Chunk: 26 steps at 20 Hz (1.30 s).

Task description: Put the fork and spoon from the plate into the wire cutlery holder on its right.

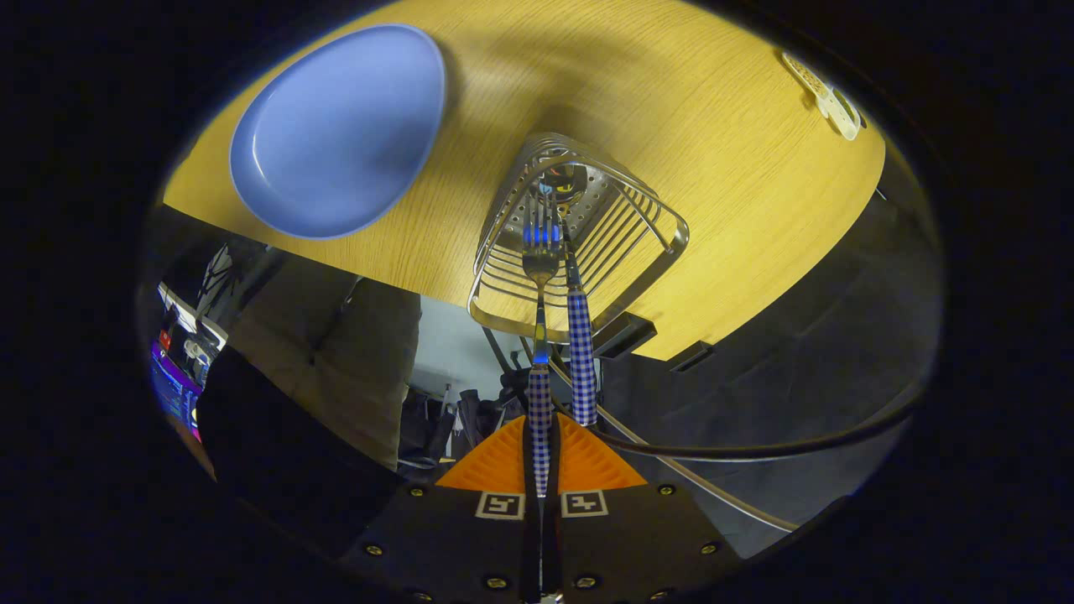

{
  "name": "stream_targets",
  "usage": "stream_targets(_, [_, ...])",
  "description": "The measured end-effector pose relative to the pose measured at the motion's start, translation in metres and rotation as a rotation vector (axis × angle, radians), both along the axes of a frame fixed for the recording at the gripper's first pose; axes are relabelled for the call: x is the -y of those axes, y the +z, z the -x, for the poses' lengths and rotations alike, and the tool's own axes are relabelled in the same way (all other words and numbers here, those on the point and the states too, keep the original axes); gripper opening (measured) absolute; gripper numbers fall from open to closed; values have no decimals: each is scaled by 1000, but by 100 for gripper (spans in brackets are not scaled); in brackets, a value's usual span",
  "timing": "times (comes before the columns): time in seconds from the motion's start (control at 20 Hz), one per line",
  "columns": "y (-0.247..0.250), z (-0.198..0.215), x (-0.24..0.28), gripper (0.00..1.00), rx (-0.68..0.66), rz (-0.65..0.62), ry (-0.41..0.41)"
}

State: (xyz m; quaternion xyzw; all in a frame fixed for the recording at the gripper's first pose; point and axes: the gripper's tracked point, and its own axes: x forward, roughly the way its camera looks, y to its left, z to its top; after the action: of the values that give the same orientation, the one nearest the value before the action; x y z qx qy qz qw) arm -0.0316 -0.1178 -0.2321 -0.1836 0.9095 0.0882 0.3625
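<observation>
Wire cutlery holder [579, 243], a silver slatted basket on the yellow wood worktop [722, 168], lies at twelve o'clock straight ahead of the fingers [541, 457]. The empty blue oval plate [340, 126] sits at ten o'clock. The fingers are clenched on the checked-handled fork [539, 335], long axis pointing tines-first into the holder, beside the checked-handled spoon [581, 352] already in.

A recording booth set up like a dining spot rather than a real kitchen. A wooden table [688, 168] carries a blue plate [336, 134] and a wire holder [579, 243], with a white power strip [826, 96] at its far edge. Around it are a grey cushion [344, 361], a loose black cable [755, 449] and a lit screen [172, 386] (partly hidden), all pointing to a staged work area.
</observation>
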Motion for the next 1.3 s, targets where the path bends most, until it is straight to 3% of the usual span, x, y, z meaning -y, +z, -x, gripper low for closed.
stream_targets(0.25, [-9,-16,0,2,24,1,-14])
stream_targets(0.45, [-13,-26,-1,11,49,0,-34])
stream_targets(0.55, [-10,-25,-5,31,46,-14,-47])
stream_targets(0.6, [-8,-22,-4,48,48,-16,-49])
stream_targets(0.65, [-6,-24,-2,54,56,-12,-50])
stream_targets(0.85, [4,-22,4,54,71,-15,-60])
stream_targets(0.9, [6,-26,1,61,78,-21,-63])
stream_targets(1.0, [7,-23,1,88,90,-26,-68])
stream_targets(1.3, [17,-24,-1,88,140,-49,-95])
